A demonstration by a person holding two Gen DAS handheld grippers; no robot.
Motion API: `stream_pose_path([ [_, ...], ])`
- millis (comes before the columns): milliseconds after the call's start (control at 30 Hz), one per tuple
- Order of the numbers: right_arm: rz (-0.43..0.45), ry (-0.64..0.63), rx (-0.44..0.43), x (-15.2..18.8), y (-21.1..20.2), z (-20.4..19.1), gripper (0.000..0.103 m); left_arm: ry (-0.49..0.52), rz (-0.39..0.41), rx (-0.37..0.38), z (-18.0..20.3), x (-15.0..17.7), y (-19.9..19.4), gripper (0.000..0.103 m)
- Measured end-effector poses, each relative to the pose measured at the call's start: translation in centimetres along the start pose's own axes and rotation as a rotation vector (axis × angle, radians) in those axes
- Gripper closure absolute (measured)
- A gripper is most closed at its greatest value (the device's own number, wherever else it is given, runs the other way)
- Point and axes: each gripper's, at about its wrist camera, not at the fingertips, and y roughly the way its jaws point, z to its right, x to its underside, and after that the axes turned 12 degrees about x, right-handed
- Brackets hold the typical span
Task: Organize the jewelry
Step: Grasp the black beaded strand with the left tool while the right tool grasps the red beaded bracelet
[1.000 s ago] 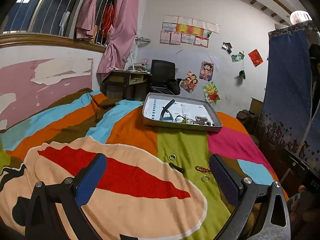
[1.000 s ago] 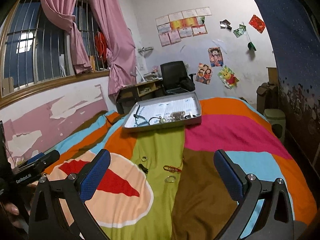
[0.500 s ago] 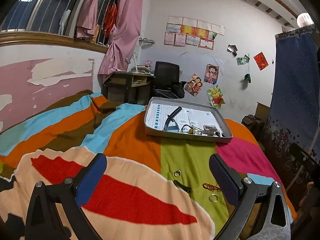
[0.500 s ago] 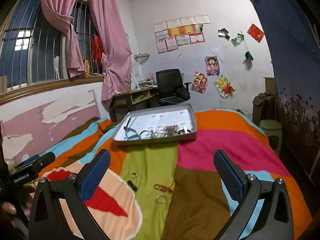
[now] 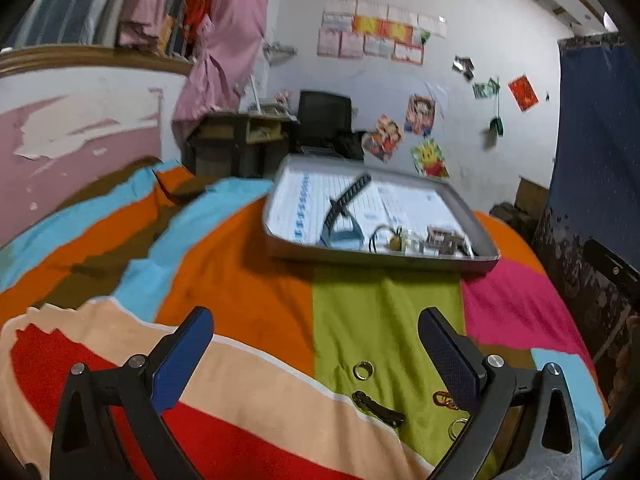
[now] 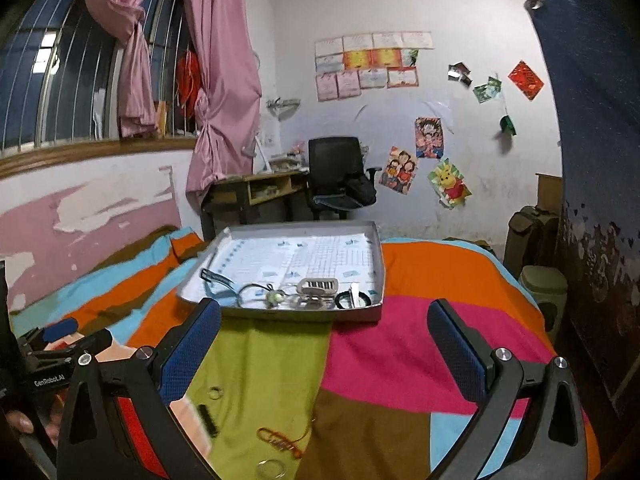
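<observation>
A grey metal tray [image 5: 280,240] [image 6: 280,314] lined with white paper sits on the colourful bed cover and holds a black watch strap [image 5: 346,200], cords and several small pieces. Loose on the green stripe lie a silver ring [image 5: 363,370] [image 6: 215,392], a dark hair clip [image 5: 376,402] [image 6: 206,420], an orange-red chain [image 5: 442,400] [image 6: 280,442] and a second ring [image 5: 456,428] [image 6: 271,468]. My left gripper [image 5: 316,354] is open and empty above the bed, the loose pieces just before its right finger. My right gripper [image 6: 324,344] is open and empty above them.
The bed cover has orange, blue, pink and brown stripes. A pink peeling wall runs along the left. A desk [image 6: 256,188] and black office chair [image 6: 336,172] stand behind the tray. A blue curtain [image 6: 592,120] hangs at the right. My left gripper shows in the right wrist view [image 6: 52,344].
Both grippers have moved forward and lower toward the tray and the loose jewelry. The loose pieces now lie closer to the fingers. Both stay open.
</observation>
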Motion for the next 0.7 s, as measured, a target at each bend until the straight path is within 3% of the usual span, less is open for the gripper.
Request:
stream_pose_path([
  [367,-0.257,-0.133,-0.113,4.2,9.0,-0.8,0.001,-0.075,-0.317,0.101,-2.0,3.3,6.7,0.000],
  [600,-0.378,-0.286,-0.194,7.1,10.8,-2.9,0.002,-0.069,-0.410,0.177,-1.5,3.9,7.5,0.001],
  [700,-0.419,-0.342,-0.240,8.1,10.9,-4.0,0.009,-0.080,-0.442,0.221,-1.2,4.1,7.7,0.014],
])
